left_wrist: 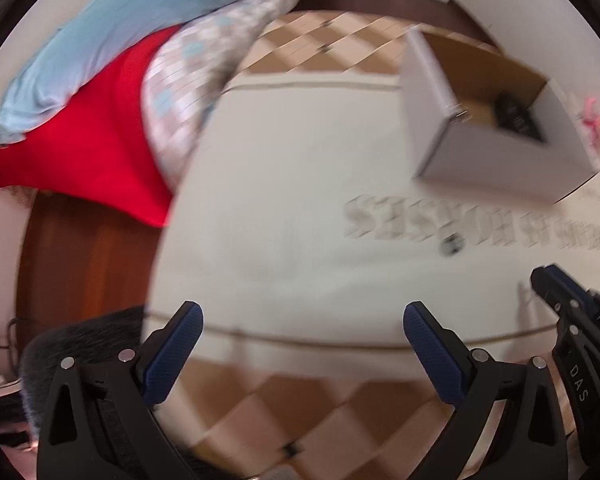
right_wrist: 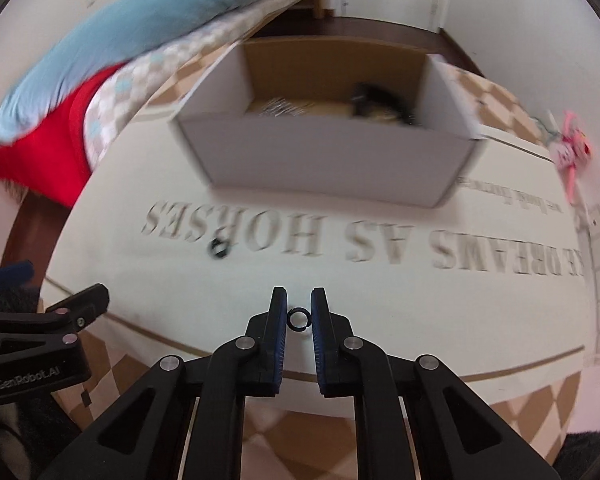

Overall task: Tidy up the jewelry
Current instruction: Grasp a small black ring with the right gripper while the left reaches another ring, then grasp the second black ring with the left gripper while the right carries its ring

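Two wrist cameras look steeply down at a cream desk mat printed with large grey letters. The white cardboard box at the far side of the mat serves as the landmark here.

Nearest the camera, on the near side of the mat from the box, the right gripper has its fingers drawn in on a small black ring. The ring sits between the blue pads, which look to be touching its sides, so it reads as grasped. Whether it has left the mat cannot be told.

To the left of that, and also well short of the box, the left gripper hangs over the mat's near edge with its fingers spread wide and nothing between them.

Further on, about midway to the box and resting on the printed letters, lies a second small dark ring-like piece, blurred and still loose.

The box stands open. Inside, a dark bundle lies toward the right wall and a pale striped item toward the left; both are too blurred to name. To the right of the box, off the mat's corner, lies a pink trinket. Beyond and left of the box are a blue pillow and red cloth.

As a judgement, the sorting looks partly done: some pieces are already boxed, one ring is in hand, and at least the loose ring, perhaps the pink trinket too, remain.
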`<action>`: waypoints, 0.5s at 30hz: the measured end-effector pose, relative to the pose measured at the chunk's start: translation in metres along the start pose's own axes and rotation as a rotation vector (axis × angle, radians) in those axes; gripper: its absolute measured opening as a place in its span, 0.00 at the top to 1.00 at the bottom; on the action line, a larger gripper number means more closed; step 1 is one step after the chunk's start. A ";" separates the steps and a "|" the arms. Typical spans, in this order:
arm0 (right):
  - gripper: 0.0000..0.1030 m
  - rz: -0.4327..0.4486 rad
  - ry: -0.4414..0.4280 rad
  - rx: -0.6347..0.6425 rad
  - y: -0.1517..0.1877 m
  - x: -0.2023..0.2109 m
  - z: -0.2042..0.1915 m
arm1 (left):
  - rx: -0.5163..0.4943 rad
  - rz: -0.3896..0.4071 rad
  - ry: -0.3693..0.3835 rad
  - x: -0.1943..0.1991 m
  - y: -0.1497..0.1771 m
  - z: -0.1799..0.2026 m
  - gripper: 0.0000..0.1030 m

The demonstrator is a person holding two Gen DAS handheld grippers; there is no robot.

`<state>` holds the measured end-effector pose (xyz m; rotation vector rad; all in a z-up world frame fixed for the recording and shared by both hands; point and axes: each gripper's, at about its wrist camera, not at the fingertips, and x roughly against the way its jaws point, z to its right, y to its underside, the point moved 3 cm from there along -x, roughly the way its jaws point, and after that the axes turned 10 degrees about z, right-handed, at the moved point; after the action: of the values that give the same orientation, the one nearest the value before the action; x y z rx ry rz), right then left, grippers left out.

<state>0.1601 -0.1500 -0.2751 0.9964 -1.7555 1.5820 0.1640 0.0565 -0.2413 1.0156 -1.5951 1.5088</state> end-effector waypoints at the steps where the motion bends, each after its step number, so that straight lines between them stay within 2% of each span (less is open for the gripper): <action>1: 0.88 0.005 0.010 -0.027 -0.003 0.002 0.010 | 0.002 0.004 0.020 -0.001 -0.003 0.006 0.01; 3: 0.88 0.011 0.040 -0.066 -0.008 0.003 0.030 | -0.002 0.007 0.077 -0.006 -0.010 0.024 0.03; 7: 0.88 0.007 0.078 -0.140 -0.010 0.002 0.065 | -0.046 0.011 0.111 -0.014 -0.016 0.049 0.22; 9: 0.88 0.004 0.091 -0.171 -0.010 0.001 0.077 | -0.066 0.006 0.115 -0.020 -0.016 0.058 0.27; 14: 0.88 0.007 0.105 -0.221 -0.009 0.001 0.094 | -0.098 -0.001 0.127 -0.029 -0.014 0.070 0.54; 15: 0.88 0.007 0.104 -0.227 -0.009 0.001 0.097 | -0.107 0.001 0.126 -0.030 -0.014 0.072 0.64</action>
<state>0.1736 -0.2465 -0.2823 0.7860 -1.8195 1.3753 0.1911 -0.0137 -0.2670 0.8440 -1.5694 1.4425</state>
